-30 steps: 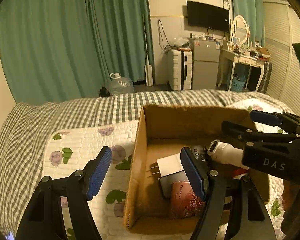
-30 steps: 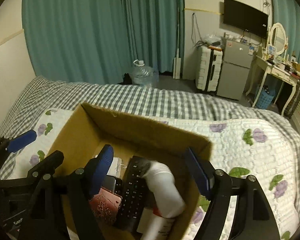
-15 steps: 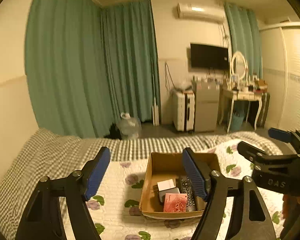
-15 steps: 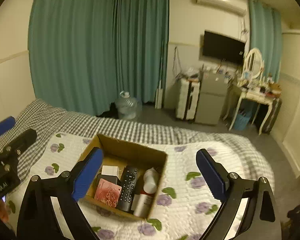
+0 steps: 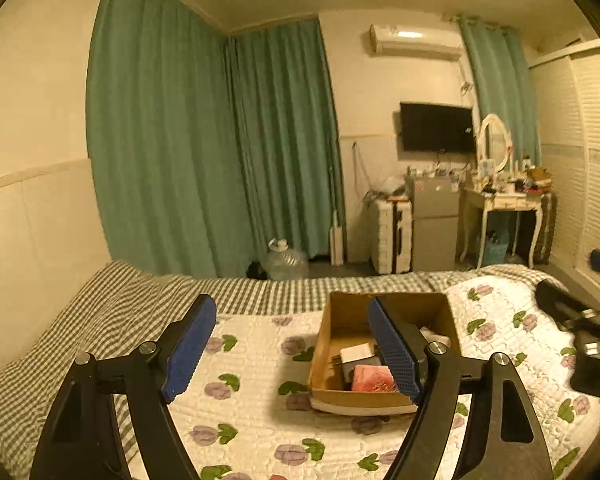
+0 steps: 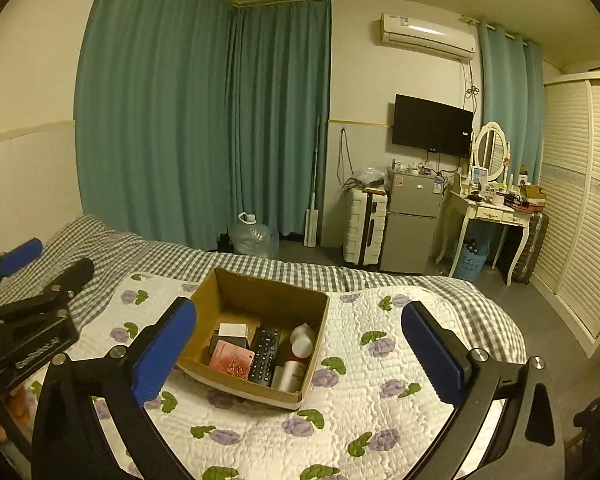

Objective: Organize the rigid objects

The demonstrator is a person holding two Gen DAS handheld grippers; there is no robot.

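Both tools, left tool (image 5: 290,350) and right tool (image 6: 298,354), hang wide open over the bed (image 6: 380,420), holding nothing. Cardboard box (image 6: 236,386) sits at 12 o'clock; we'd grab its stiff, probably light walls.

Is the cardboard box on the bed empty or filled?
Filled: the cardboard box holds a black remote, pink case and white bottles.

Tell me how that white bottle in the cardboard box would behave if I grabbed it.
The white bottle looks rigid and smooth, so probably slippery. Being round, it would likely roll once freed; it lies tilted against the remote control inside the cardboard box.
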